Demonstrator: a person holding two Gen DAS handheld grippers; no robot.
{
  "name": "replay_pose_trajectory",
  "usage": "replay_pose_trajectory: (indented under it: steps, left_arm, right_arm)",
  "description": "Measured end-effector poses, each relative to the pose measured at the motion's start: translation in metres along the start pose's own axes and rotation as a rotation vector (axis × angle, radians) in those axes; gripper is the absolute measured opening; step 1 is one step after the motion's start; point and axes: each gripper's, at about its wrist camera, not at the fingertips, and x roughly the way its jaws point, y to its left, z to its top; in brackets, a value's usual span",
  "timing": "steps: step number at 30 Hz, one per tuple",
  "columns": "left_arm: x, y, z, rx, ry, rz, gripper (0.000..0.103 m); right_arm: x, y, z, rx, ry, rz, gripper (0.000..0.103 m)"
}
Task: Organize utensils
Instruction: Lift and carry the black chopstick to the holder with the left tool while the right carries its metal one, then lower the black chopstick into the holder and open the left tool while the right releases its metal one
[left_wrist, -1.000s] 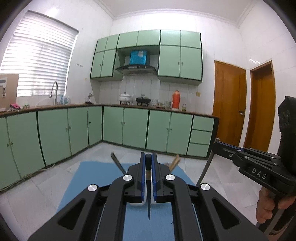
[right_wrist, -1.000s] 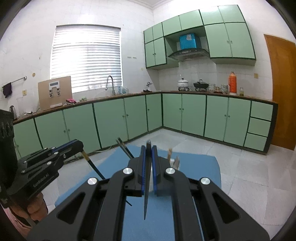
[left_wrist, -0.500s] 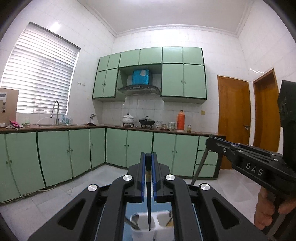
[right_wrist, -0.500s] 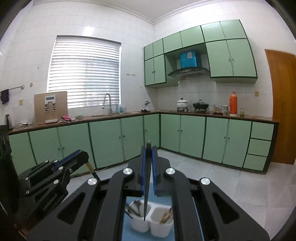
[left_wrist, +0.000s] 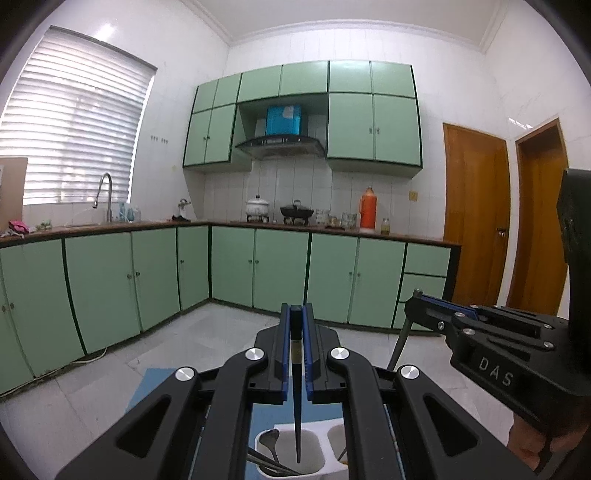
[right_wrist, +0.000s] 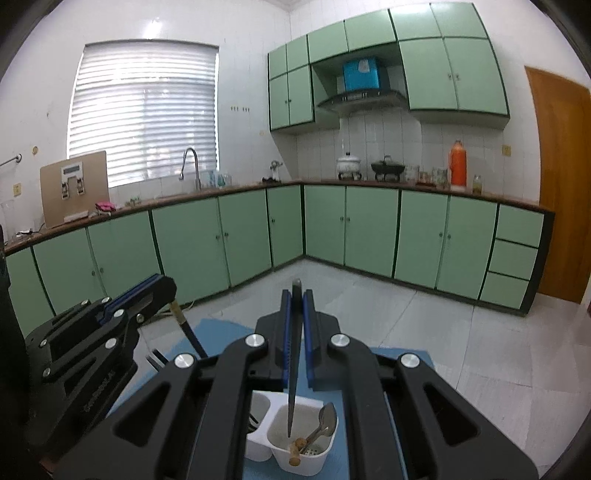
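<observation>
I stand at a blue mat laid over the table, and on it sits the white plastic two-compartment utensil holder, close under both my tools. In the right wrist view its nearer compartment holds a metal spoon and a wooden-handled piece leaning on the rim; the further compartment shows what I take to be fork tines. In the left wrist view the compartment under my tool holds another metal spoon and some thin dark utensils.

My left gripper has its blue-lined jaws closed down on a slim black chopstick, which hangs point-down with its tip over the holder's compartment. My right gripper is likewise clamped narrow on a flat, thin dark utensil, perhaps a knife or a chopstick seen edge-on; I cannot tell which. Its tip hangs over the nearer compartment.

I judge both pieces light, stiff and smooth, so liable to swivel or slip between the pads. I hold each near its upper end, which leaves the long lower part free to enter the cup. The holder looks light too; a sideways knock could tip it.
</observation>
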Motion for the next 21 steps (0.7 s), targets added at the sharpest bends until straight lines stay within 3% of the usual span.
replay_pose_trajectory:
  steps: [21]
  left_arm:
    - [0.038,0.015,-0.041,-0.025,0.147,0.016,0.007]
  right_arm:
    - [0.040,0.000,-0.044,0.023,0.142,0.008,0.005]
